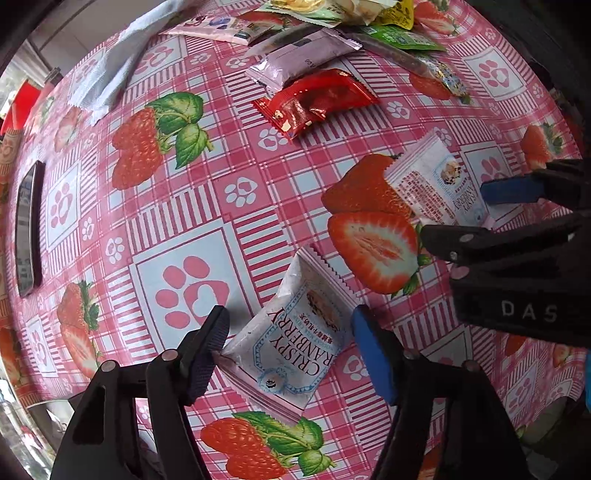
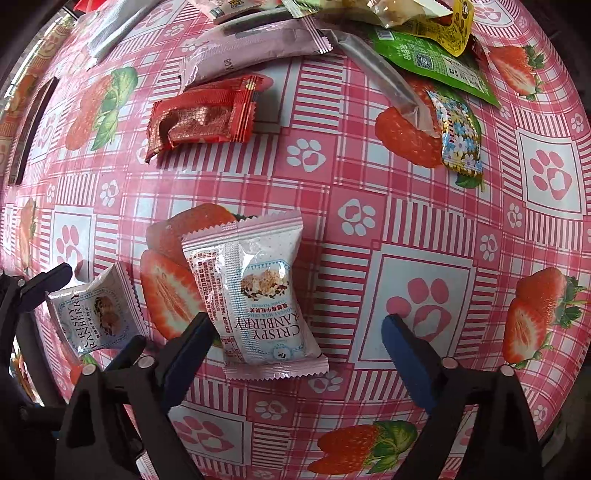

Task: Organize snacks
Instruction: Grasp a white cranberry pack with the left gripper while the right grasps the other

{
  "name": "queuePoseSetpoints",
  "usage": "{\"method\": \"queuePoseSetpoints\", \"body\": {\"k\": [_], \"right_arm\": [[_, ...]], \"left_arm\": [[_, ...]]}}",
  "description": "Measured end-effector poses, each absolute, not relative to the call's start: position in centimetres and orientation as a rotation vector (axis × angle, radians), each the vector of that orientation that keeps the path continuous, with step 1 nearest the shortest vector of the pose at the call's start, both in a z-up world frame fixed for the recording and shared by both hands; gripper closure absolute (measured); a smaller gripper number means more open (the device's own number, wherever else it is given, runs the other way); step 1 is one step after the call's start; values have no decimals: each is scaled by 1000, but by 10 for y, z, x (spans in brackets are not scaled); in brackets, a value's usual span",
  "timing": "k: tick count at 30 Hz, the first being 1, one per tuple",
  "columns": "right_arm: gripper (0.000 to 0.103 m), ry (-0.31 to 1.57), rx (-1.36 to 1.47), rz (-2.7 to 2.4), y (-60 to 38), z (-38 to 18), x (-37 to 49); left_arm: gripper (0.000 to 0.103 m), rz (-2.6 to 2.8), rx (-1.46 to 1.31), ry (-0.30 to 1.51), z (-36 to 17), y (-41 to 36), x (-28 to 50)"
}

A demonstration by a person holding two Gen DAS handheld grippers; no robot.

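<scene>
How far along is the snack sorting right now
Early. Done: nothing visibly grouped. In hand: left gripper and right gripper each straddle a white Crispy Cranberry packet on the tablecloth. Left: red foil packet and the mixed pile.

I was working at what looked like a home table: a pink strawberry-and-paw-print oilcloth (image 2: 424,229) covered it, with assorted snack packets (image 2: 424,55) heaped at its far side.
</scene>
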State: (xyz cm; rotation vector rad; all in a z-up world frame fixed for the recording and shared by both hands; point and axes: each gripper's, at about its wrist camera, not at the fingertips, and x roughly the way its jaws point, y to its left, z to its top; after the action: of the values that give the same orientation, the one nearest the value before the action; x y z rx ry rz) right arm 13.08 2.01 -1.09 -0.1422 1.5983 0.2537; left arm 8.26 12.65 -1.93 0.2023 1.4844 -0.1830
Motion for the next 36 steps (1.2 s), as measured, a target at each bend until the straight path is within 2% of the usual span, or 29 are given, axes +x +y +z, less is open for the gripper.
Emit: {"method": "queuePoseSetpoints", "body": {"k": [1, 2, 4, 10, 22, 24, 27, 28, 33, 36], "right_arm": [[48, 1589, -142, 267, 20, -6, 131], [60, 1595, -131, 282, 21, -4, 131], [60, 1618, -73, 306, 17, -3, 131], [61, 1647, 136, 357, -16, 0, 117], [61, 1657, 184, 367, -38, 3, 73], [61, 1665, 188, 367, -40, 3, 66], [61, 1669, 180, 367, -40, 0, 58], [61, 1671, 182, 366, -43, 0, 55], [64, 1685, 218, 361, -53, -5, 42], [64, 1685, 215, 367, -55, -3, 41]], "left_arm": [[47, -174, 165, 1487, -17, 128, 82], [49, -163, 129, 1495, -16, 134, 81], [57, -137, 77, 1501, -10, 142, 81], [65, -91, 83, 1483, 6, 149, 72], [68, -55, 70, 1491, 16, 152, 35], [64, -37, 56, 1492, 16, 157, 31], [41, 6, 14, 1465, 23, 176, 21], [37, 10, 0, 1459, 25, 183, 18], [28, -26, 33, 1457, 27, 189, 14], [24, -106, 194, 1435, 21, 168, 15]]}}
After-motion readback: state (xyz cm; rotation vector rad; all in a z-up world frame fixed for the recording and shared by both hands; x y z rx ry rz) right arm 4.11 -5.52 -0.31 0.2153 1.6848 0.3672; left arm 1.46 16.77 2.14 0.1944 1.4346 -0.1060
